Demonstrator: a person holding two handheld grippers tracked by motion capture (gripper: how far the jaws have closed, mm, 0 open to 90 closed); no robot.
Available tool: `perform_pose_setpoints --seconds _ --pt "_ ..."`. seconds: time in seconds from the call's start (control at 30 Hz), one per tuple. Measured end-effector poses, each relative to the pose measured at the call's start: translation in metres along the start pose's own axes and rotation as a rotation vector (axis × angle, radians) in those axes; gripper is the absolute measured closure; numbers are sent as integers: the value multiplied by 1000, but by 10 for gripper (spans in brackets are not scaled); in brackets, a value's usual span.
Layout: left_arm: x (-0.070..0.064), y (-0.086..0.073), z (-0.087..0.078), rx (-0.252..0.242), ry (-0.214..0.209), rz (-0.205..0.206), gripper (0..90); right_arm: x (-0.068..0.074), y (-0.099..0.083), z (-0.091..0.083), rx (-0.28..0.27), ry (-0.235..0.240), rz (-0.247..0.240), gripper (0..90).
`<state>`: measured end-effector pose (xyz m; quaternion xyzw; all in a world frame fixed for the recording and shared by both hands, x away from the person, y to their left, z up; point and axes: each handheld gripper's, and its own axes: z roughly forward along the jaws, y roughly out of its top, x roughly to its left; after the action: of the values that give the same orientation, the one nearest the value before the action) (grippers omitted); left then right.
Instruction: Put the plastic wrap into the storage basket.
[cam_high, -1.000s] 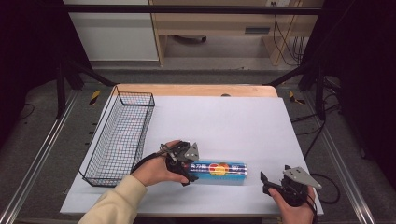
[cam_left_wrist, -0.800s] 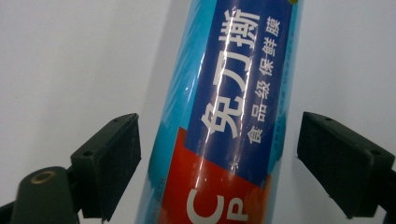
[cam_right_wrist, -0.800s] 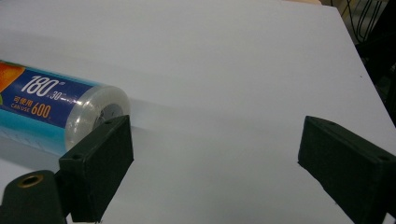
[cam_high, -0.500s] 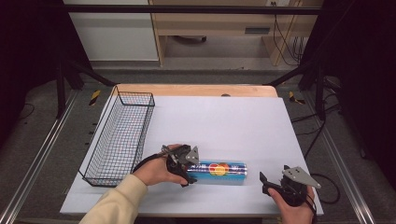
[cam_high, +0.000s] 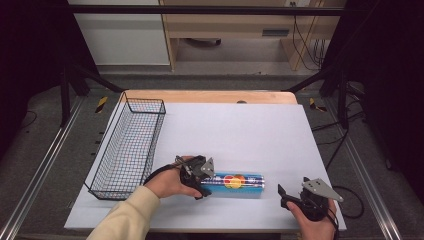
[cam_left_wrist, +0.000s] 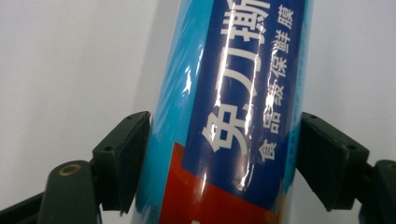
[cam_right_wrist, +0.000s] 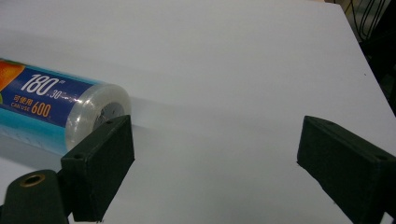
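- One blue, glossy-wrapped cylindrical roll of cling film (cam_high: 234, 181) lies flat on the white table top (cam_high: 240, 130), near the front edge, with its long axis running left to right across the table.
- The left gripper (cam_high: 199, 176) sits at the roll's left end. In the left gripper view its two black pads (cam_left_wrist: 122, 158) bracket the roll (cam_left_wrist: 224, 121) on either side: the left pad looks to be touching the wrap, while a thin gap seems to remain at the right pad, so the jaws are closed most of the way but I cannot tell whether they grip firmly.
- The right gripper (cam_high: 295, 197) rests just beyond the roll's right end, jaws spread wide with nothing between them.
- The black wire basket (cam_high: 127, 145) stands at the table's left side, lengthwise front to back, so it lies crosswise to the roll and nearer the left hand (cam_high: 167, 182).
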<state>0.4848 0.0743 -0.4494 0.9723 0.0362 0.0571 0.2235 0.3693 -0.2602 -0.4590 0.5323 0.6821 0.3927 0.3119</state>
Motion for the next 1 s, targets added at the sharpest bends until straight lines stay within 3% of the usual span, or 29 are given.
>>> perform_pose_setpoints --seconds 0.5,1.0 --pt "-2 15 7 -4 -12 13 238 0 0 1 1 4 -4 116" --pt "-2 22 12 50 7 41 274 0 0 1 1 6 -4 120"
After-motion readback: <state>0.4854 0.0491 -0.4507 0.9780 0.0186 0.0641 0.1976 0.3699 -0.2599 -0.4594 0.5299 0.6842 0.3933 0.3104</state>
